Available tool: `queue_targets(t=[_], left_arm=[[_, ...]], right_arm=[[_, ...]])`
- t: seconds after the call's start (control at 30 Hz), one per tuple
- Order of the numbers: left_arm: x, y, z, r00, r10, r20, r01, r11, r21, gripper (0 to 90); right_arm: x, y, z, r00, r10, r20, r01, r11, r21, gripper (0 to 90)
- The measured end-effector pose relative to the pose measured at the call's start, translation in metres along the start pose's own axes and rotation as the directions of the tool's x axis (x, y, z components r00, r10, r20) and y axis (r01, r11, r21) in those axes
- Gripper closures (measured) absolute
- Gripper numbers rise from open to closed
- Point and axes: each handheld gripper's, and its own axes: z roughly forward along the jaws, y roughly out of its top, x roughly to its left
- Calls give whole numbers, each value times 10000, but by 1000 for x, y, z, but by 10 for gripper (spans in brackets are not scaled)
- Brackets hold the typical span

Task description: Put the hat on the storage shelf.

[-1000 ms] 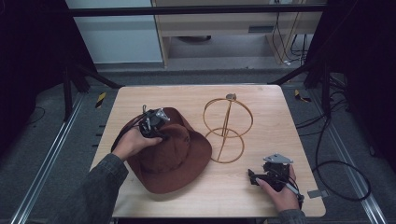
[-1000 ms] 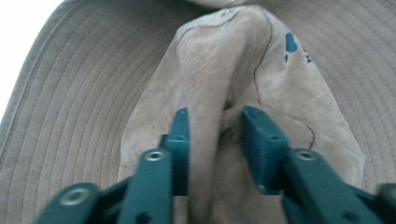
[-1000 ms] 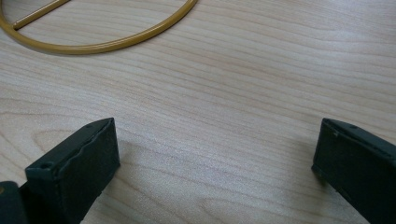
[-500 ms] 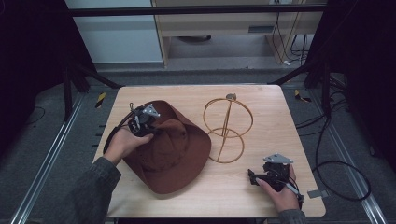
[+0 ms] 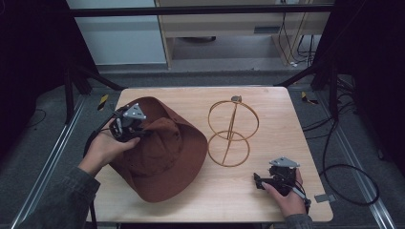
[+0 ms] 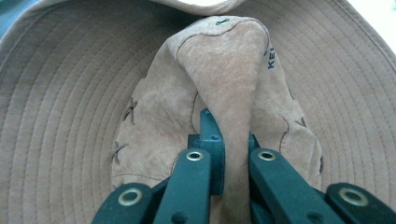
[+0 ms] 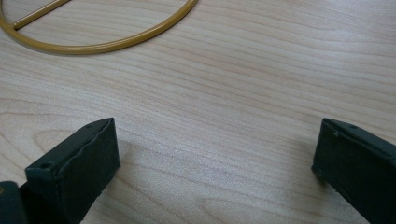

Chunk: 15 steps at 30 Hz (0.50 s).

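The brown hat [image 5: 160,152] lies on the left half of the desk [image 5: 267,200], tipped up at its left side, where the left tongs [image 5: 128,125] hold it. In the left gripper view, a fold of the hat's crown [image 6: 224,88] runs down between the two black jaws, which are pinched tight on it, and the stitched brim spreads out all around.

Compared with a second ago, the hat has been swung over. Then it sat with its crown up and its brim spread flat toward the desk's front edge, and the left hand [image 5: 102,150] was near the desk's middle. Half a second ago the hat was already tilted, and the hand had drawn back toward the left edge. Now the left tongs are farther left and a little higher, and the far part of the brim stands up behind them, while the near part of the brim lies on the desk.

The gold wire stand [image 5: 231,131] is upright at the desk's centre, just beside the hat's right edge, in the same place as before.

The right tongs [image 5: 261,182] rest near the front right corner, unmoved, with the right hand [image 5: 286,195] around them. Their jaws stand wide apart over bare wood, with nothing between them, and the stand's base ring [image 7: 107,39] lies ahead of them.
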Motion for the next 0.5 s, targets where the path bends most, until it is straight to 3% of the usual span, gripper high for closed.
queue_targets(t=[0.2,0.5], left_arm=[[-6,0,-23,9999,159,46,-156,9980,-608,883],[-13,-1,-42,9994,348,40,-343,9951,-931,883]], right_arm=[[0,0,0,10000,1,0,-1,10000,3,5],[0,0,0,10000,0,2,0,10000,5,5]])
